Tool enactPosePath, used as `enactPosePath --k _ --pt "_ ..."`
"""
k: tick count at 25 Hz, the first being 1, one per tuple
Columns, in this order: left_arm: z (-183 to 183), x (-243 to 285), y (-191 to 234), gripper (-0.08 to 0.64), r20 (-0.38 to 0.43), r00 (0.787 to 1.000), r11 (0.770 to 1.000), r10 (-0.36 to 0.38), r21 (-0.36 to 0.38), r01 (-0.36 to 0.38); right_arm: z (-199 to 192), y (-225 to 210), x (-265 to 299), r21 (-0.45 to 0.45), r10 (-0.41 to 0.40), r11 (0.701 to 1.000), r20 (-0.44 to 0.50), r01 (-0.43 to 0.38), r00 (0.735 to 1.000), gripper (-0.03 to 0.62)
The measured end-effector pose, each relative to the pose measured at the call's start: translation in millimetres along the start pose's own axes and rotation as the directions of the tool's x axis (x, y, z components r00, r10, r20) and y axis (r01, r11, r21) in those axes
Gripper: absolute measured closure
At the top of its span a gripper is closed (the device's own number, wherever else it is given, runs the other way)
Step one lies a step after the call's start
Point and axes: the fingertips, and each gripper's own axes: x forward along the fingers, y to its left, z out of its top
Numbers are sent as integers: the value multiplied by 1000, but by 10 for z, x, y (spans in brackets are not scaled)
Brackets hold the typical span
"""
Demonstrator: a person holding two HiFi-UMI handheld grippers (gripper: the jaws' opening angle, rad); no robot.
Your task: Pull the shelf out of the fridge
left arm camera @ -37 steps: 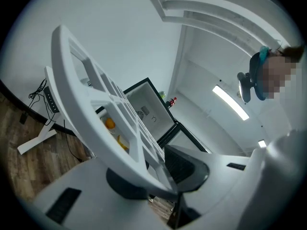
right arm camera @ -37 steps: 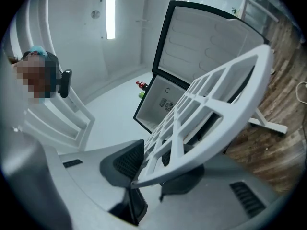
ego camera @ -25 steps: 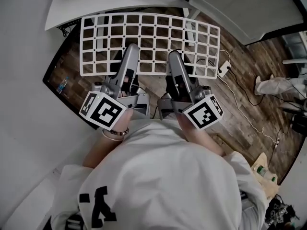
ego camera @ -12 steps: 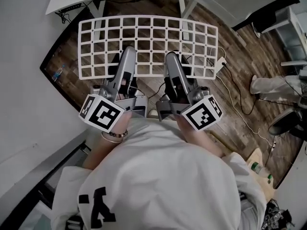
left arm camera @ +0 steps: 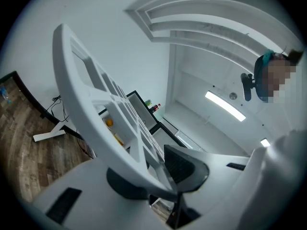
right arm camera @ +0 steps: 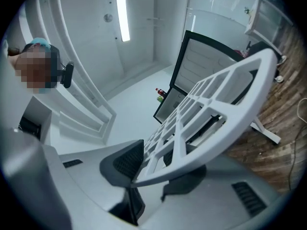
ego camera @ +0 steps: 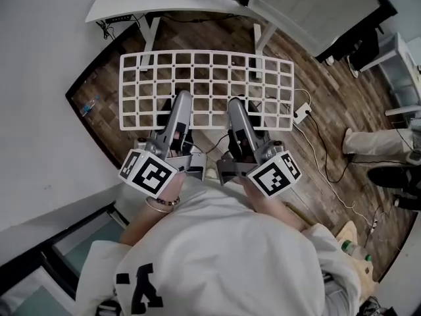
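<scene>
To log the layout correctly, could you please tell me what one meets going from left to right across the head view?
Left gripper → right gripper → white power strip → a person's trouser leg. The white shelf that both grip spans the middle, so it is omitted.

Bright w/ ceiling strip light (right arm camera: 121, 16); fisheye-bent edges (black corners), sharp.

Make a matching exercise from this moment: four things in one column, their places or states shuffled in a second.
1. shelf
2. left gripper
3. right gripper
4. power strip

A. lying on the wooden floor
B. shut on the shelf's near edge, left of middle
C. held above the floor by its near edge
D. shut on the shelf's near edge, right of middle

Pairs: 1-C, 2-B, 3-D, 4-A
</scene>
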Motion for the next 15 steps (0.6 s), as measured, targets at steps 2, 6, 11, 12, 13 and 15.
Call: enactPosePath --k 2,6,11,12,13,15 --pt "24 13 5 457 0 1000 1000 -6 -6 6 8 19 28 -13 0 1000 0 0 1000 459" --pt "63 15 17 457 2 1000 1000 -1 -17 1 0 59 55 -24 -3 1000 -3 3 1000 459" --pt "45 -44 48 457 -14 1000 1000 13 -20 -14 -57 56 21 -17 -18 1000 -8 18 1000 456" --pt "45 -45 47 457 -14 1000 1000 12 -21 -13 -56 60 19 -20 -18 1000 -6 18 1000 456" --pt "49 -47 39 457 -12 1000 1000 9 -20 -10 -52 69 14 -25 -17 1000 -4 17 1000 454" --pt "61 -51 16 457 -8 1000 1000 2 -17 -2 -41 90 4 -35 -13 999 1 13 1000 453"
